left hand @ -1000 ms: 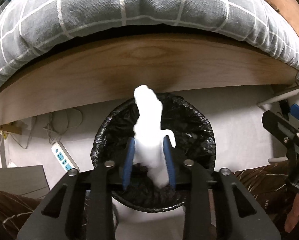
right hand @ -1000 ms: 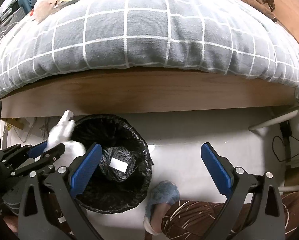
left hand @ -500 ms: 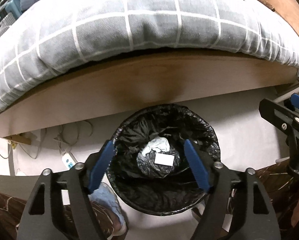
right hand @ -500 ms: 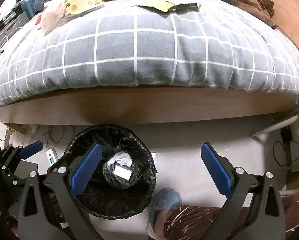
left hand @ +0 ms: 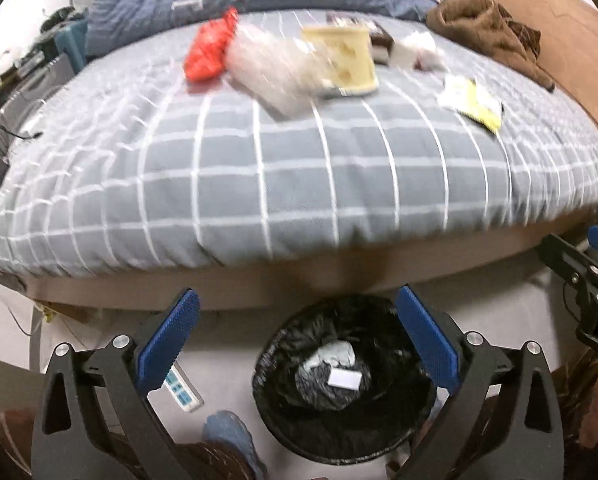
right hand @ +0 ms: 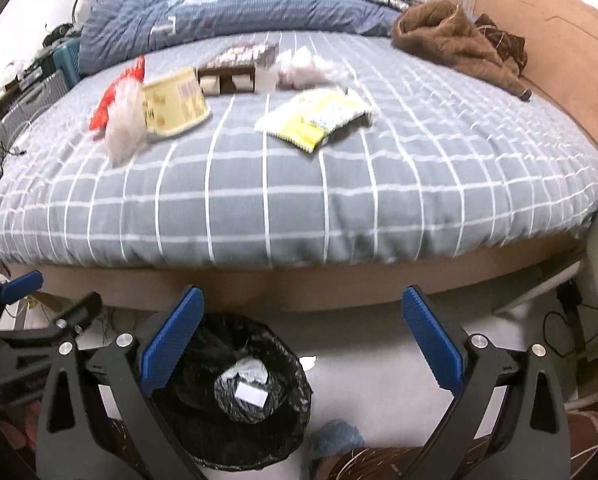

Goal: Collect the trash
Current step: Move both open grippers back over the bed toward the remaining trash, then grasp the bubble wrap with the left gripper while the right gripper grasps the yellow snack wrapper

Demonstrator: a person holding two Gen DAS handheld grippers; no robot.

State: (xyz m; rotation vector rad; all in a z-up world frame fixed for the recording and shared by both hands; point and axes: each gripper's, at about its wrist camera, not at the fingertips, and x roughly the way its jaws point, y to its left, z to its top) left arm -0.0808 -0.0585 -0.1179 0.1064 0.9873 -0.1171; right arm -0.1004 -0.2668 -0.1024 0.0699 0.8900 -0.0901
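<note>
Both grippers hang with fingers spread wide and empty: the left gripper (left hand: 297, 334) over the black-lined trash bin (left hand: 345, 436) on the floor by the bed's near edge, the right gripper (right hand: 303, 336) just beside it. White crumpled tissue (left hand: 333, 356) lies inside the bin. On the checked bedspread (right hand: 299, 184), toward its far edge, lie a red wrapper (left hand: 209, 54), a yellow packet (right hand: 319, 116) and, blurred, what looks like a cream tub (left hand: 349, 60).

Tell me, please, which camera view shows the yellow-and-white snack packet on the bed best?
The right wrist view: the yellow-and-white snack packet lies near mid-frame on the grey checked bedcover, its whole face visible, though slightly blurred. The left wrist view shows it smaller, toward the right edge and more distorted.
</note>
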